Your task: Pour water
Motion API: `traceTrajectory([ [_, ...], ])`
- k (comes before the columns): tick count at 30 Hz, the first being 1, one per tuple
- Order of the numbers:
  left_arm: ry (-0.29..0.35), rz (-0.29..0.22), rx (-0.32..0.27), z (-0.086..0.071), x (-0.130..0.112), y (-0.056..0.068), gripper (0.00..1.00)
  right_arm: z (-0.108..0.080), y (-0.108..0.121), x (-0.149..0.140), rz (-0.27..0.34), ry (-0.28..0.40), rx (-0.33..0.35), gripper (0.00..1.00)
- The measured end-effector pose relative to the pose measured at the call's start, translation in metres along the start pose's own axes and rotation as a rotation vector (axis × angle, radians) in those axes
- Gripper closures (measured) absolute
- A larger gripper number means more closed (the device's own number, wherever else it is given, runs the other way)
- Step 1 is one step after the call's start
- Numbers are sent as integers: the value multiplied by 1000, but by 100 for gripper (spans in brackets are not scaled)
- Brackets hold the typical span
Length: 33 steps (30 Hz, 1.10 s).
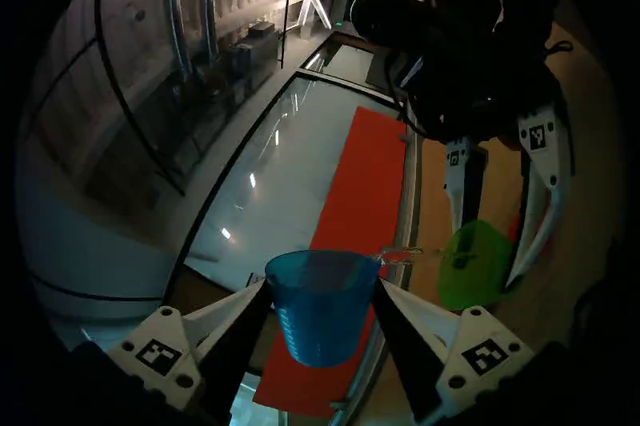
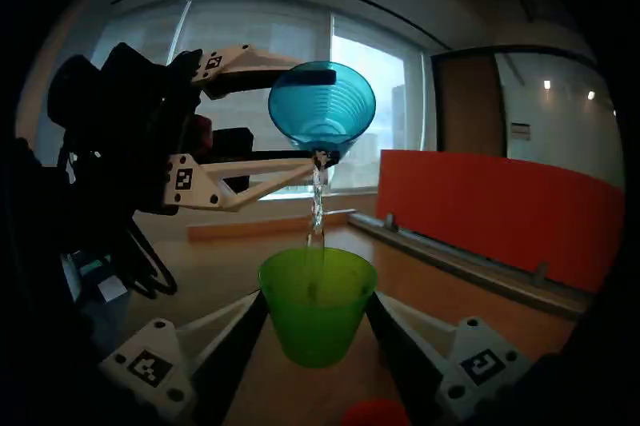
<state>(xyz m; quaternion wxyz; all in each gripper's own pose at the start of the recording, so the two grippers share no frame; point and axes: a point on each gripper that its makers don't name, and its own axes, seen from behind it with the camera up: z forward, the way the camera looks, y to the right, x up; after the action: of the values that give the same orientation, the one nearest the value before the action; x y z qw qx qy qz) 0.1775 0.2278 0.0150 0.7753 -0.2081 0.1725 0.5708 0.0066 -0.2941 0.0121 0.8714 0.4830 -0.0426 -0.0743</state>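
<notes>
Green cup (image 2: 318,318) sits nearest, upright, pinched between both fingers of the right gripper (image 2: 318,302), whose jaws are closed to the cup's width. Above it, the left gripper (image 2: 320,116) clamps the blue cup (image 2: 322,106) the same way, tipped well over. Water (image 2: 317,210) falls in a thin stream from its lower lip into the green cup's mouth, near centre.

Judgement: the pour is under way; I cannot read the fill level. To do it well, I hold the green cup level, set the blue lip directly above it, and add tilt slowly so the stream stays inside the rim.

Beyond: wooden surface (image 2: 232,266), orange panel (image 2: 496,202), window (image 2: 376,82).
</notes>
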Motion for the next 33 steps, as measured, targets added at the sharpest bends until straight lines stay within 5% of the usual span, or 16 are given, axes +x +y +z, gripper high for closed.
traceTrajectory([
  [21,-1,112,31,1,2,1,15,-3,2,-2,-6,-2,-5,12],
  [33,-3,184,44,-1,2,-11,15,-4,2,-4,-14,-6,-6,12],
])
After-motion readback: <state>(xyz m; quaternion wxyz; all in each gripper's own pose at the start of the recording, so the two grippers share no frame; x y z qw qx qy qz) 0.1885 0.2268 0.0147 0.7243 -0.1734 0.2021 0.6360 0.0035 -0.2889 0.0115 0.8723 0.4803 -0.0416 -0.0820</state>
